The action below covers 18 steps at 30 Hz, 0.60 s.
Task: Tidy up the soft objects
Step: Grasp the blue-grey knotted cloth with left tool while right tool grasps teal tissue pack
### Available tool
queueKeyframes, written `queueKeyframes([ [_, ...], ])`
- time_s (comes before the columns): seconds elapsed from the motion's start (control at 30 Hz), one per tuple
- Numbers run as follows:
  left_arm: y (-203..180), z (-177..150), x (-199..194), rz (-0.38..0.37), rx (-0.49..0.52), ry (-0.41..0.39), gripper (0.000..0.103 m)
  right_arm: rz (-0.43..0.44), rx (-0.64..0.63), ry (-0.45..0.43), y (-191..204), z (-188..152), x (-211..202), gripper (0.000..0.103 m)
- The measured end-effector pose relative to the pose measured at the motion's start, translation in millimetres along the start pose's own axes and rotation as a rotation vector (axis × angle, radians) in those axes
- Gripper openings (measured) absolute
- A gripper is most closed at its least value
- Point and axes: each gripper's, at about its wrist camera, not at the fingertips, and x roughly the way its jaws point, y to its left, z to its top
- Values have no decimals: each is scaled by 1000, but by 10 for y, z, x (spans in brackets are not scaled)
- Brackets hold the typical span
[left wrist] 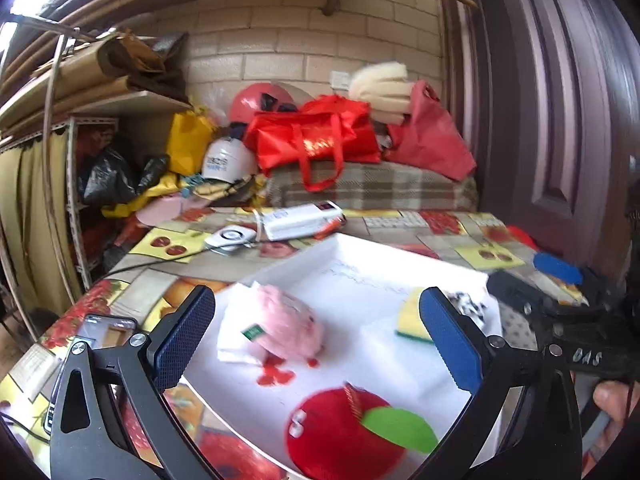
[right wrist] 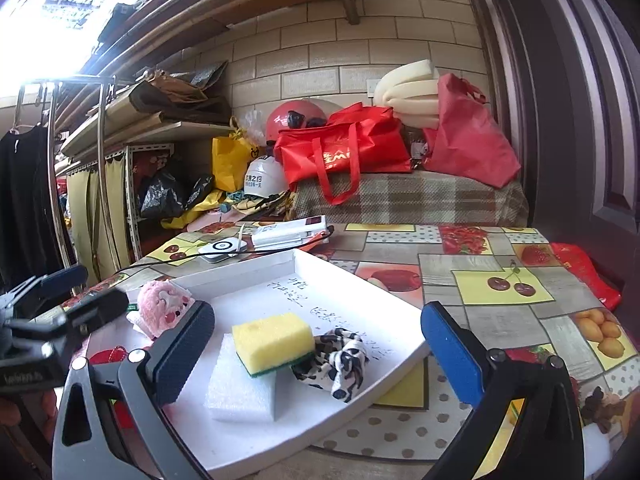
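We have both tongs hovering over a shallow white tray (right wrist: 362,280) that sits on the bench (right wrist: 480,288), and nearly all the soft things are already gathered inside it, which we take to be the point of the tidy-up: one walled container keeps light, squashy items from sliding about on the slick patterned cloth.

The right tongs (right wrist: 316,356) stand wide apart with nothing between the pads; below and ahead of them a yellow sponge (right wrist: 272,338) rests on a white foam block (right wrist: 240,390), stacked so the two flat pieces share one patch of floor. A spotted scrunchie (right wrist: 340,360) lies touching the sponge's right side, near the tray's right wall.

The left tongs (left wrist: 320,340) are likewise spread and empty. In their view a pink plush toy (left wrist: 288,328) lies on a folded white cloth (left wrist: 234,328) at the tray's left side, and a red apple plush (left wrist: 344,432) sits at the near edge, its green leaf up.

We judge the sorting mostly done; open tongs over the tray suggest either a release or a choice of what to shift.

Phones and a white box stay outside on the bench, being hard goods.
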Motion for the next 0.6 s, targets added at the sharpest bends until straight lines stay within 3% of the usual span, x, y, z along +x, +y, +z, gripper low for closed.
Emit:
queueKeyframes([
  [0.33,-277,-47,-158,-174,86,10,103,-7,37,10,-128,-115,-385,103],
  [0.6,-504,-94,-319,-284,135,21,103,-87,86,-121,-485,-206,-1151,103],
])
